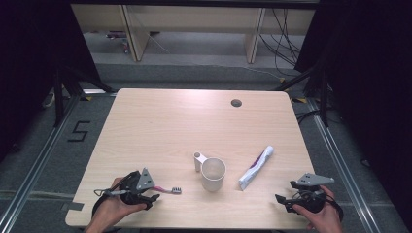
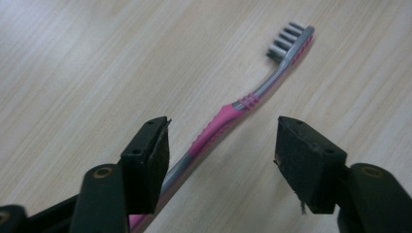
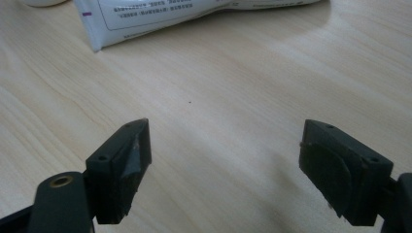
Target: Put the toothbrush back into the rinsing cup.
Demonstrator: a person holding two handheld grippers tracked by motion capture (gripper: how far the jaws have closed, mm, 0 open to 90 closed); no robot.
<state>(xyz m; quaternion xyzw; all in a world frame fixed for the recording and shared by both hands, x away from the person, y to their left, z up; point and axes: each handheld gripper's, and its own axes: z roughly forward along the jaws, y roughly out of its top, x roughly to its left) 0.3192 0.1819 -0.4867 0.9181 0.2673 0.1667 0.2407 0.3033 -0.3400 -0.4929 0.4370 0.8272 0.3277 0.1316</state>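
Your left hand [image 1: 112, 206] sits at the lower left of the high view, its tongs [image 1: 154, 193] pointing right along the desk [image 1: 160, 121]. In the left gripper view those tongs [image 2: 221, 162] stand partly open astride the toothbrush [image 2: 228, 116] handle; the left pad lies against it, the right pad is clear. Your right tongs [image 1: 284, 194], lower right, gape wide over bare wood and hold nothing, near the toothpaste tube [image 1: 256, 166]. The cup [image 1: 213, 174] stands upright at centre; nothing is visible inside it.
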